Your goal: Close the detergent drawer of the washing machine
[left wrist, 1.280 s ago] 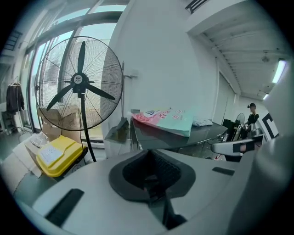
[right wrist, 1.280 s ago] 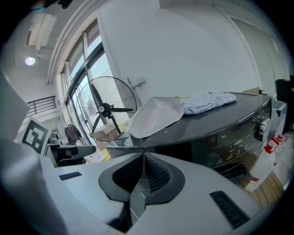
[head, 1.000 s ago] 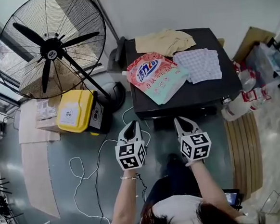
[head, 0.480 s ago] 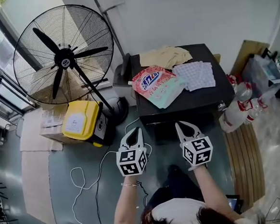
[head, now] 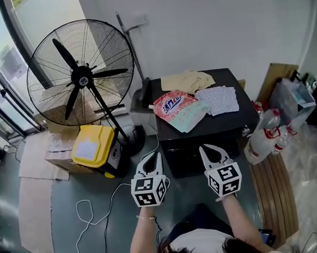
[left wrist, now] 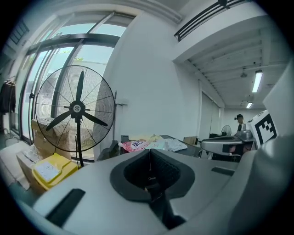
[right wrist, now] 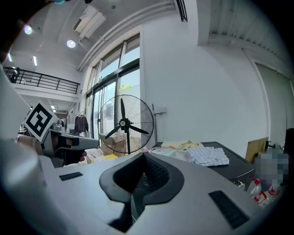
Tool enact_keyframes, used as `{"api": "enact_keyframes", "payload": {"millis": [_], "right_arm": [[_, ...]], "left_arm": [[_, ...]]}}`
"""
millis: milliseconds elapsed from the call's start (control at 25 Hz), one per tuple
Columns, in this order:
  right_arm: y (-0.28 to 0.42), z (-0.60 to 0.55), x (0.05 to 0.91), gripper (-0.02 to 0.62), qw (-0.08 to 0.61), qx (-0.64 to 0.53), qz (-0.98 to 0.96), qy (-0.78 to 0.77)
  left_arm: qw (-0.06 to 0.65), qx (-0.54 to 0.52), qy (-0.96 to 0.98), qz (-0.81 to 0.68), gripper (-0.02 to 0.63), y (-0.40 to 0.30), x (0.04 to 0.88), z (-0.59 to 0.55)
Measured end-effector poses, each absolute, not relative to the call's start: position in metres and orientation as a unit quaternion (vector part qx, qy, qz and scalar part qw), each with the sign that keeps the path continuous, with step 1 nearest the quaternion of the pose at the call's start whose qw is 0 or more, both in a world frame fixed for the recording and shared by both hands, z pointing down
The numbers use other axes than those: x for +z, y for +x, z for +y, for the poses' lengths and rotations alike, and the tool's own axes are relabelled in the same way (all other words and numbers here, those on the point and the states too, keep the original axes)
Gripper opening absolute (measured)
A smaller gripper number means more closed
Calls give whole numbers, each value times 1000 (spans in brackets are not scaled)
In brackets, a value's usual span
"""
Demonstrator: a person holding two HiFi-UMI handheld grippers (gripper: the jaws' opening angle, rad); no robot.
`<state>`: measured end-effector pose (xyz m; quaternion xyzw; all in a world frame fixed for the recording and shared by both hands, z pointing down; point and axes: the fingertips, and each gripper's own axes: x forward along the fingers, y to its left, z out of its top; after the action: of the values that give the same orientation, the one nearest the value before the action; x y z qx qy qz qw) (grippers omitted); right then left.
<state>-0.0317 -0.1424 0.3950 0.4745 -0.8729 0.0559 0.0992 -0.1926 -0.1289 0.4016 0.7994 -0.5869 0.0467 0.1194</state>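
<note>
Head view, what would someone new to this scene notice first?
The tall black pedestal fan with its round wire cage dominates the upper left, a bright yellow plastic case at its foot. Right of it, a pink detergent pouch lies on the black washing machine, and the left tongs and right tongs hover shut before it.

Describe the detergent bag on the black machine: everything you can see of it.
The detergent bag is a soft, glossy plastic pouch, pink-red with white lettering over most of its face and pale mint green toward its nearer end. It looks partly filled and a little rumpled. It lies flat and slanted on top of the black machine. Its right edge meets a white checked cloth, and a beige cloth lies just behind it. Nothing holds it.
</note>
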Motion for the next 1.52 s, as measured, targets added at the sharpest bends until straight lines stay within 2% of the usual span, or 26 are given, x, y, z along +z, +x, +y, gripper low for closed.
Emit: {"api": "enact_keyframes", "payload": {"millis": [280, 760, 1520], "right_arm": [[-34, -132, 372, 26, 115, 12, -876, 468], [-9, -106, 347, 26, 120, -36, -885, 448], [60, -72, 323, 26, 68, -25, -899, 432]], "left_arm": [[104, 41, 801, -588, 20, -193, 382, -116], [72, 52, 801, -592, 20, -153, 361, -87], [45, 61, 792, -605, 20, -79, 333, -47]]}}
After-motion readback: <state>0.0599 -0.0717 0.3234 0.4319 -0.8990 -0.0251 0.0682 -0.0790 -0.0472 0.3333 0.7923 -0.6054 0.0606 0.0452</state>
